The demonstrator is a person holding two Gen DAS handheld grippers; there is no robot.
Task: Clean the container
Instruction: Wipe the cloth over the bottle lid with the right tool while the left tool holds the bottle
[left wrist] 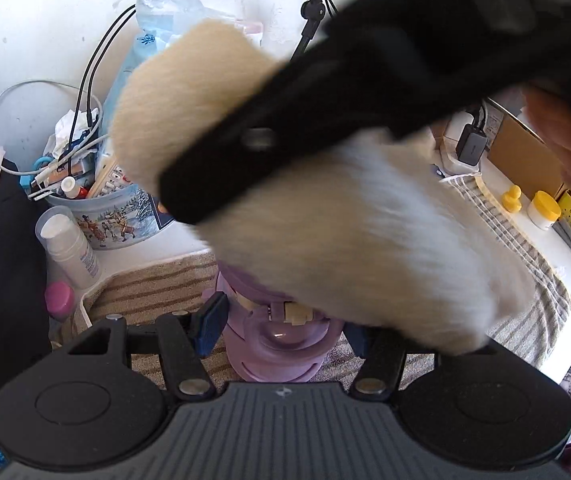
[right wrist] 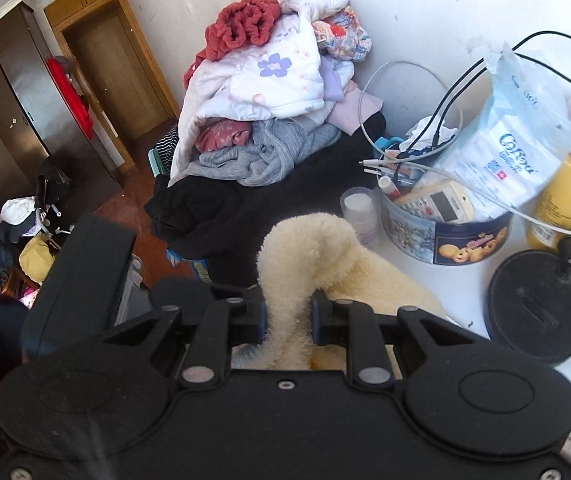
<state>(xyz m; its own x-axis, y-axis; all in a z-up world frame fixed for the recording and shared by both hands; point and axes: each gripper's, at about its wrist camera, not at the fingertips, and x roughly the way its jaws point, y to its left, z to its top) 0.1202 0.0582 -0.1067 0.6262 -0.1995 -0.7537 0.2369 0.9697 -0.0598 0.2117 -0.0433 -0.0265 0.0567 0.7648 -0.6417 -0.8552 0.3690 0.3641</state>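
Cloth [left wrist: 365, 240] over purple container [left wrist: 281, 344], beside biscuit tin [left wrist: 125, 220]

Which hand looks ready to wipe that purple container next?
The right. The right gripper is already clamped on the fluffy cream cloth, which hangs just above the purple container. The left gripper is busy gripping that container, so it probably just steadies it.

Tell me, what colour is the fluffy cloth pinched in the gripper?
Cream, the cloth, clearest in the right wrist view.

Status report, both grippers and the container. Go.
Left gripper shut on purple container. Right gripper shut on cream fluffy cloth. Cloth covers container's top.
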